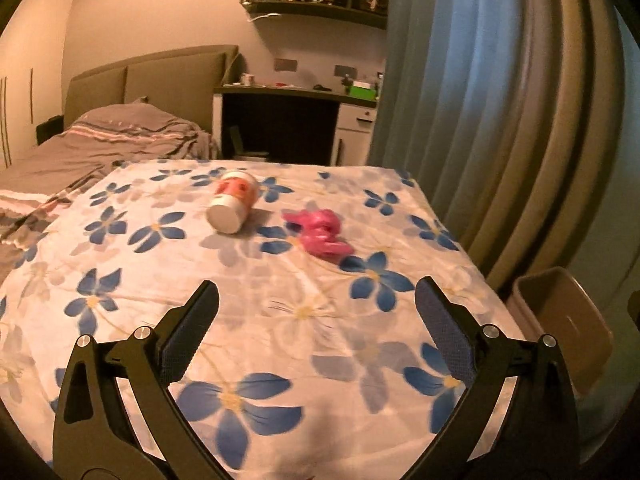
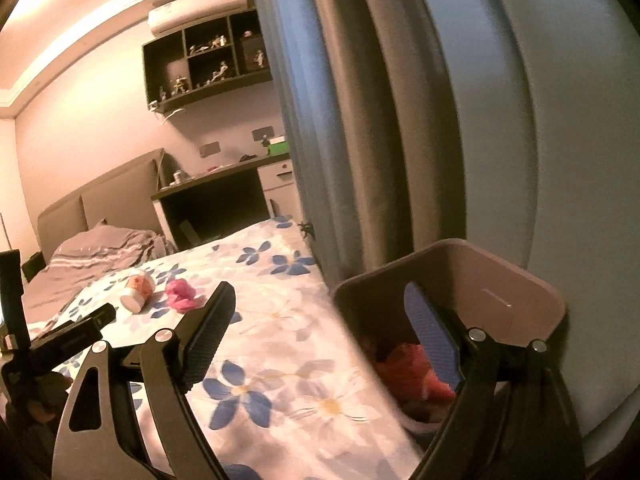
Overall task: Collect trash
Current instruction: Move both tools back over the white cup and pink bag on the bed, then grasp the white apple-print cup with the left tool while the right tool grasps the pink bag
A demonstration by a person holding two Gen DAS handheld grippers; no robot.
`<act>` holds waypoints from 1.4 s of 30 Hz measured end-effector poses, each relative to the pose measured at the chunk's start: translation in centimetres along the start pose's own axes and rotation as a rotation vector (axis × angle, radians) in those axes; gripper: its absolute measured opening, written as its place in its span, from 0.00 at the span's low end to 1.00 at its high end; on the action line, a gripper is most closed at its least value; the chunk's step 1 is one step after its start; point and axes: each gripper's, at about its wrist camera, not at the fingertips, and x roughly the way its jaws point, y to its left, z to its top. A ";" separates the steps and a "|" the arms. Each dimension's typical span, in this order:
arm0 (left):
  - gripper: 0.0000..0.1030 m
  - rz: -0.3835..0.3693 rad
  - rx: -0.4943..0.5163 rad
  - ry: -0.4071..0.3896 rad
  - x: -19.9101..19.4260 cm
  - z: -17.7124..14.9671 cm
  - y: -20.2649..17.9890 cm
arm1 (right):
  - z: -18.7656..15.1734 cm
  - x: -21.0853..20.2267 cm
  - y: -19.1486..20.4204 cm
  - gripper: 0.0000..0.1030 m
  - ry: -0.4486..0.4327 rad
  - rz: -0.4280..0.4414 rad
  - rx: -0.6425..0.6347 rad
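A white and orange cup [image 1: 228, 204] lies on its side on the flower-print cloth [image 1: 280, 340], with a crumpled pink bag [image 1: 320, 232] just to its right. My left gripper [image 1: 316, 292] hangs open and empty, short of both. In the right wrist view my right gripper [image 2: 320, 292] is open and empty, its right finger over the brown bin [image 2: 500, 276]. Red crumpled trash [image 2: 412, 372] lies inside the bin. The cup [image 2: 138, 290] and the pink bag [image 2: 182, 294] show far to the left there.
The bin [image 1: 560, 320] stands off the table's right edge, against a blue-grey curtain [image 1: 480, 100]. A bed [image 1: 100, 140] and a desk [image 1: 296, 96] lie beyond the table. One of the left gripper's fingers [image 2: 96, 318] shows at the right wrist view's left edge.
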 end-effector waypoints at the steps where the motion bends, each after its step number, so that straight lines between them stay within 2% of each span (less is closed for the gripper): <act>1: 0.94 0.008 -0.003 -0.001 0.1 0.1 0.6 | 0.0 0.2 0.4 0.82 0.002 0.005 -0.004; 12: 0.94 0.108 0.001 -0.009 1.0 1.3 6.0 | 0.1 4.0 6.6 0.82 0.062 0.099 -0.057; 19: 0.94 0.171 -0.038 -0.013 2.7 2.4 10.1 | -0.3 9.4 12.5 0.82 0.142 0.192 -0.142; 22: 0.94 0.191 -0.049 -0.020 3.7 3.0 11.4 | -0.5 12.2 14.8 0.82 0.159 0.202 -0.186; 29: 0.94 0.194 -0.068 -0.015 6.8 4.1 13.4 | -1.8 18.7 18.6 0.82 0.241 0.205 -0.219; 36: 0.94 0.166 -0.058 -0.016 9.4 5.0 13.9 | -2.4 24.3 21.2 0.81 0.316 0.188 -0.242; 42: 0.94 0.139 -0.046 -0.005 11.4 5.5 13.9 | -3.0 27.5 22.6 0.70 0.382 0.191 -0.245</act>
